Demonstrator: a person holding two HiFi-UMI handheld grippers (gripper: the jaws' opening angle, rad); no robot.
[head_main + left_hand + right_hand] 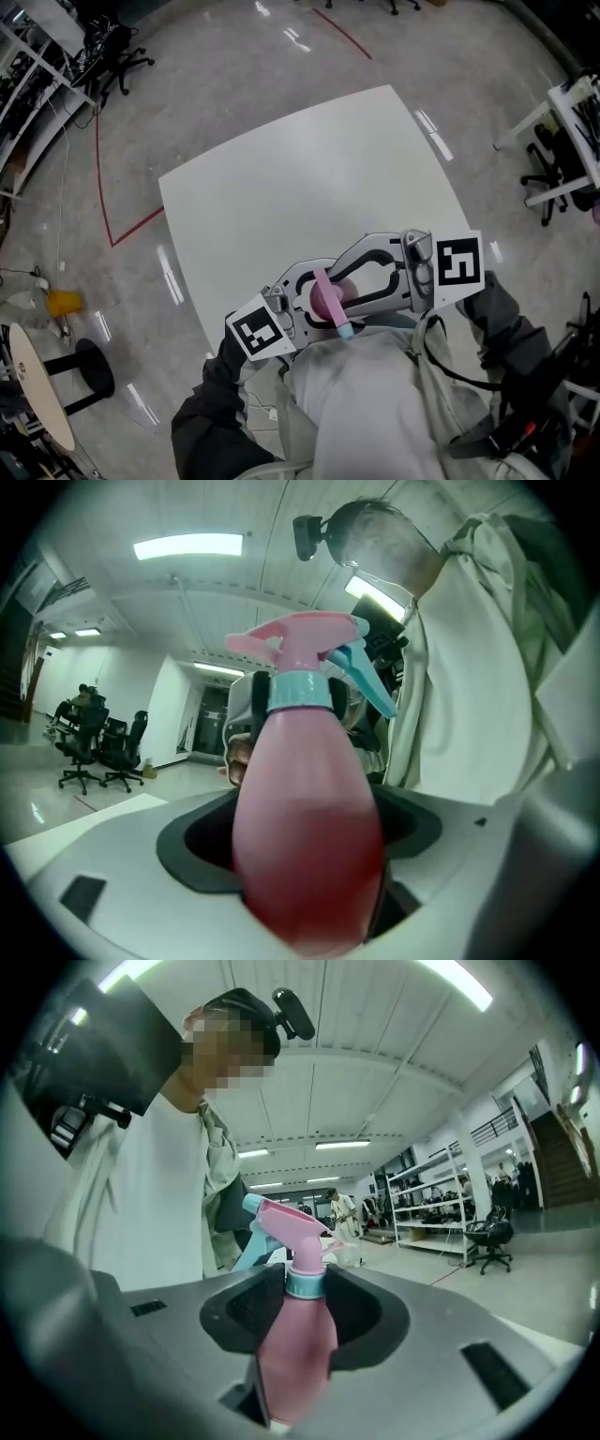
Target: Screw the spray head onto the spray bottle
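A pink spray bottle (328,298) is held up close to the person's chest, above the near edge of the white table (309,178). Its pink spray head (300,644) with a teal trigger sits upright on the neck, above a teal collar (305,1283). My left gripper (323,295) comes in from the left, shut on the bottle's fat body (309,836). My right gripper (349,289) reaches in from the right. Its dark pads (246,1307) stand on either side of the collar, close to it but not pressing.
The table top is bare white and runs away from the person. On the floor at the left stand a black stool (89,370) and a yellow object (64,302). A red tape line (103,202) crosses the floor; office chairs stand at the room's edges.
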